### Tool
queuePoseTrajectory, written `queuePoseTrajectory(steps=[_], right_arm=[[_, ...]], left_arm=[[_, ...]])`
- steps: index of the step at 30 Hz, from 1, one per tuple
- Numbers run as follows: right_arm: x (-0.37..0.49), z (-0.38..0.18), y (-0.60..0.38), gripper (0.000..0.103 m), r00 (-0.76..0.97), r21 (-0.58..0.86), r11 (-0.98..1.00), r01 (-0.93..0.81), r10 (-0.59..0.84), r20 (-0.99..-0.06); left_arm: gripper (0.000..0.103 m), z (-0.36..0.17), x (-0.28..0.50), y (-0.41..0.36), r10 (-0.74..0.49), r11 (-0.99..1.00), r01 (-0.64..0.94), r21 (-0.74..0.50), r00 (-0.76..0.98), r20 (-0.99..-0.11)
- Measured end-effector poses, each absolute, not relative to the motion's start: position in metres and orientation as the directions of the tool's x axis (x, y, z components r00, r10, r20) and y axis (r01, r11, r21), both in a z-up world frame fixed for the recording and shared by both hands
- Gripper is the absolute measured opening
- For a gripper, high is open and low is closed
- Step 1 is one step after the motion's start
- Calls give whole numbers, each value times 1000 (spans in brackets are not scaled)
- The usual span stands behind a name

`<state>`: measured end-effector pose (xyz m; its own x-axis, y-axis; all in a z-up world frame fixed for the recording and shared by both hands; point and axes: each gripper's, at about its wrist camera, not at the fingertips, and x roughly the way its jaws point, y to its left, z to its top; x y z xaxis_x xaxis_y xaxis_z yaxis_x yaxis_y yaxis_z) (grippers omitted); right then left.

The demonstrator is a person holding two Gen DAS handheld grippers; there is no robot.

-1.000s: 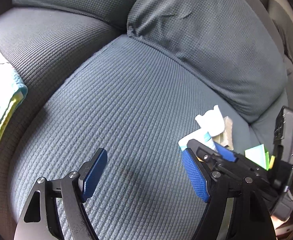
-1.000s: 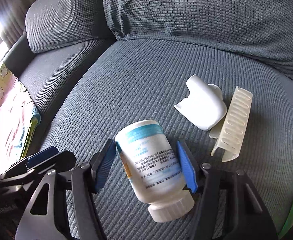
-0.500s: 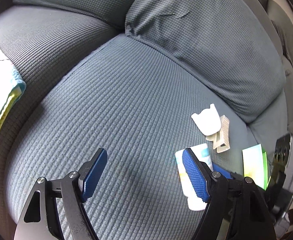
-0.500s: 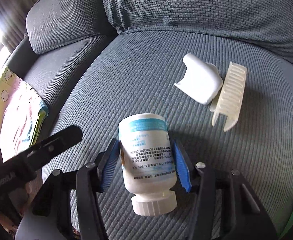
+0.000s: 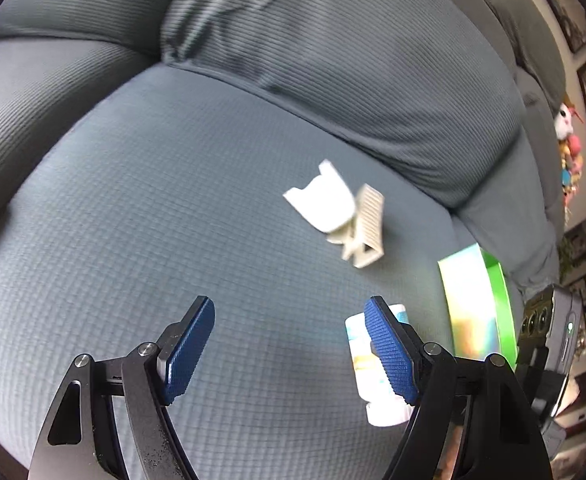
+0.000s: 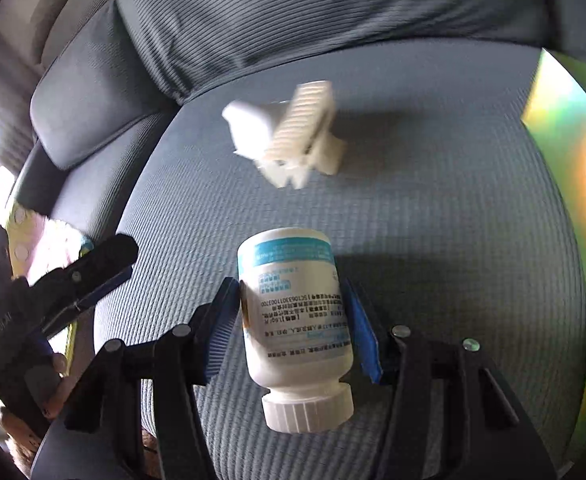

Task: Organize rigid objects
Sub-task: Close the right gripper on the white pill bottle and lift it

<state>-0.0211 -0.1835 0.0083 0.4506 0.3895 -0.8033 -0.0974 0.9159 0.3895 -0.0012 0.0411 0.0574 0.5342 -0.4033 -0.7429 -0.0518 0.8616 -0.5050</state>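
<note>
Right gripper (image 6: 293, 324) pinches the white bottle (image 6: 295, 320) by its sides, cap toward the camera, above the grey cushion (image 6: 433, 240); contents hidden. Left gripper (image 5: 289, 352), angled down, gapes empty beside it.

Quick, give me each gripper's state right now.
Left gripper: open, nothing between its pads, over the sofa seat.
Right gripper: shut on the white pill bottle, cap toward the camera; its jaws have just closed further.

Grey sofa seat cushion (image 5: 173, 208): white plastic piece (image 5: 321, 202) touching ribbed cream clip (image 5: 369, 226) near back cushion; green box (image 5: 473, 300) at right edge.
</note>
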Motion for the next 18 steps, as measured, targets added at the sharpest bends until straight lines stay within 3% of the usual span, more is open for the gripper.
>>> queuePoseTrajectory(steps=[5, 11, 14, 18], right_arm=[[-21, 14, -213, 53, 507, 332, 943, -9, 290, -812], [-20, 13, -238, 54, 504, 378, 923, 69, 294, -812], [-24, 18, -248, 58, 531, 330, 938, 111, 224, -817], [-22, 18, -263, 61, 534, 398, 908, 132, 274, -800]], left_arm=[[78, 61, -5, 13, -437, 860, 2, -511, 521, -733], [78, 59, -6, -12, -449, 868, 43, -495, 495, -744], [78, 56, -6, -26, -469, 863, 67, -500, 470, -748], [78, 51, -4, -43, -503, 852, 101, -514, 434, -748]])
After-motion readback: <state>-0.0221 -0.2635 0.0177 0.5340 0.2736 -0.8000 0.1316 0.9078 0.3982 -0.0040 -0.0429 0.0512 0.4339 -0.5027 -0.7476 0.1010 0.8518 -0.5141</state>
